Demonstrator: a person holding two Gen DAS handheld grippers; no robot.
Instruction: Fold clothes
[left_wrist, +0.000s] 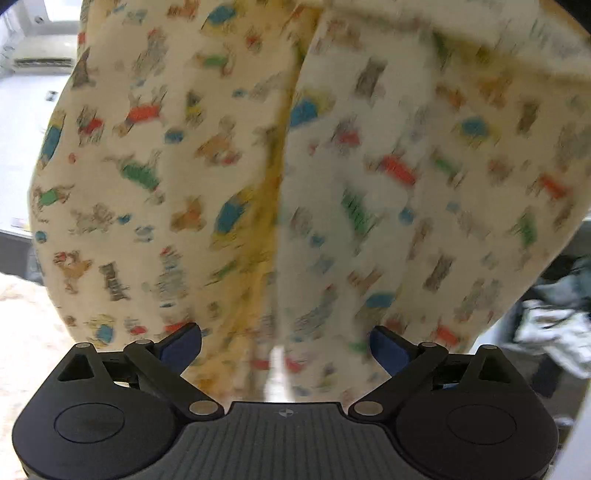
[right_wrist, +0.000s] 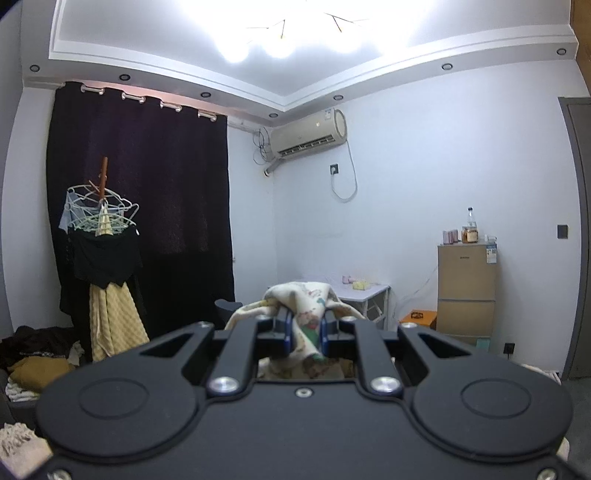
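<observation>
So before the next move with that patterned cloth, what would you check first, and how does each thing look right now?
1. Right tongs gripping the cloth: ok, shut on a bunched edge.
2. Left tongs ready to grab: ok, open, fingers spread wide.
3. Cloth within the left tongs' reach: ok, it hangs right in front, between the fingers.
4. Which edge or corner the left tongs face: cannot tell, the picture is blurred.
5. Cloth hanging flat: not ok, a vertical crease runs down the middle.
6. Clear surface to fold on: cannot tell, the cloth fills the left view.
</observation>
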